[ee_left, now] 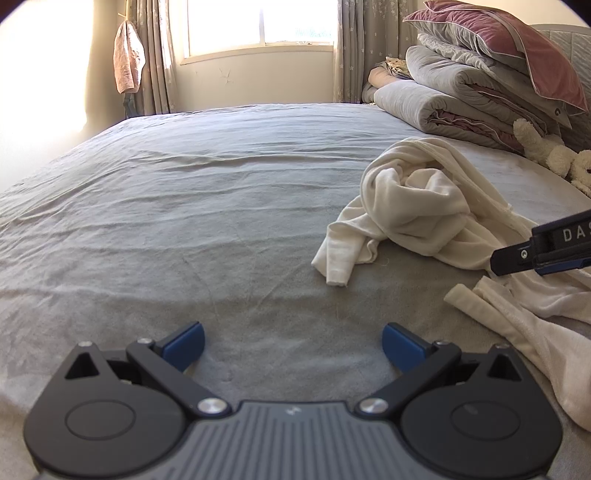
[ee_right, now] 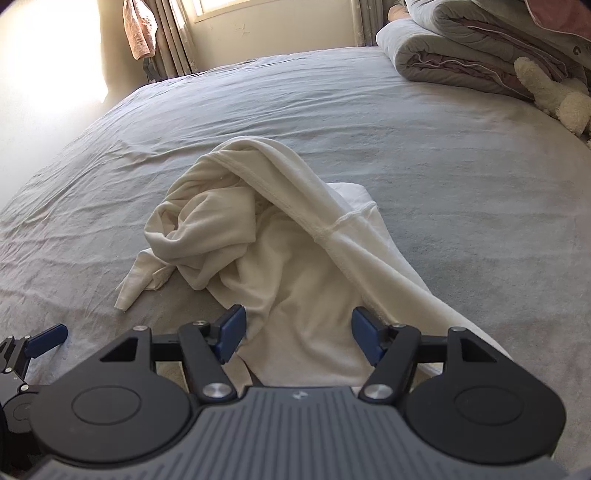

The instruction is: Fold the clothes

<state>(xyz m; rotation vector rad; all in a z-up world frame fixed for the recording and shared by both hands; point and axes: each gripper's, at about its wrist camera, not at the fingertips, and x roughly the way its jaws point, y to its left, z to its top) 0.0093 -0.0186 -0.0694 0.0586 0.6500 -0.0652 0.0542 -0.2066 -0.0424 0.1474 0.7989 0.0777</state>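
Note:
A crumpled cream garment (ee_right: 266,236) lies in a heap on the grey bed sheet (ee_right: 443,166). My right gripper (ee_right: 297,338) is open and empty, its blue pads low over the garment's near edge. In the left wrist view the same garment (ee_left: 413,206) lies to the right, and a cream strip of it (ee_left: 517,317) trails toward the near right. My left gripper (ee_left: 293,347) is open and empty over bare sheet (ee_left: 184,221), left of the garment. The right gripper's body (ee_left: 543,247) shows at the right edge there.
Folded grey and pink quilts with a pink pillow (ee_left: 498,74) are stacked at the far right of the bed. A cream plush toy (ee_left: 554,155) lies beside them. A window with curtains (ee_left: 258,26) and a hanging pink cloth (ee_left: 127,59) are beyond the bed.

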